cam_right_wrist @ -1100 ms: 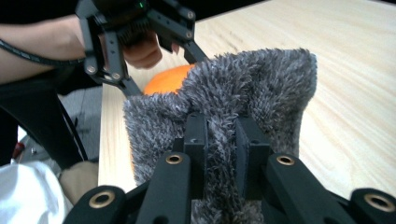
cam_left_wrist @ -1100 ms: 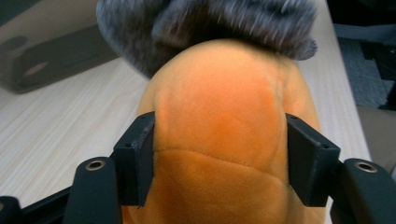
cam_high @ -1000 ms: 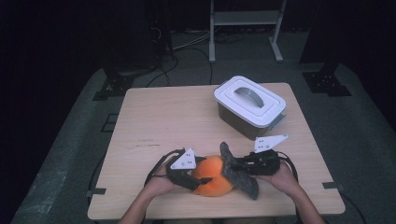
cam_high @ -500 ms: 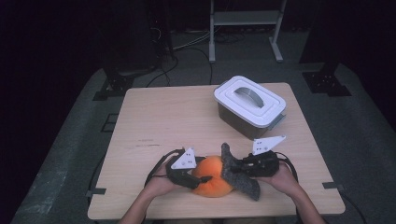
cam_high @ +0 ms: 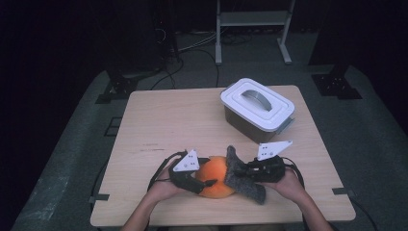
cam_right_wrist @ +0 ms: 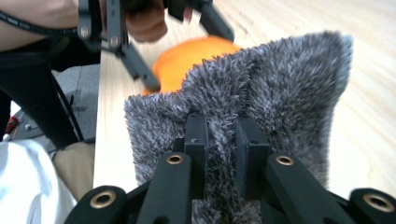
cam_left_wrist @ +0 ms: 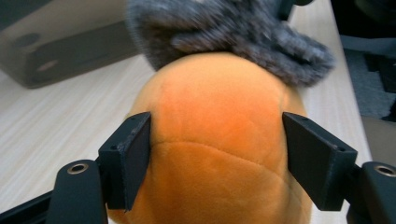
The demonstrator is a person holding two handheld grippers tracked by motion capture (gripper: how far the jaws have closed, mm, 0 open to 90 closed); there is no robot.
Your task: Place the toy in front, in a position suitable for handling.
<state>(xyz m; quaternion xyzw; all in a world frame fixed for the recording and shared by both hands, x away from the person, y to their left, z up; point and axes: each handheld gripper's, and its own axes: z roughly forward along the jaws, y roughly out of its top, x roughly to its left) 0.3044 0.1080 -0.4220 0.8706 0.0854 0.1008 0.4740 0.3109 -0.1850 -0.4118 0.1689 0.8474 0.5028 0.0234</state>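
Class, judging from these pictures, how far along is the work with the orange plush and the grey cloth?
Done: the left claw has the orange plush between its jaws, and the right claw is shut on the grey cloth. In hand: the cloth rests against the plush. Left: probably storing them, since the white-lidded box is closed.

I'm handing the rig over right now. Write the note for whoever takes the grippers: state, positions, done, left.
Left gripper: jaws on both sides of the orange plush ball, gripping it at the near table edge.
Right gripper: shut on the grey fluffy cloth, which is pressed against the ball's right side.
White-lidded box: far right of the table, lid on.
Done: both items gripped, cloth on ball.
Left: probably rubbing the ball with the cloth; the box is untouched.
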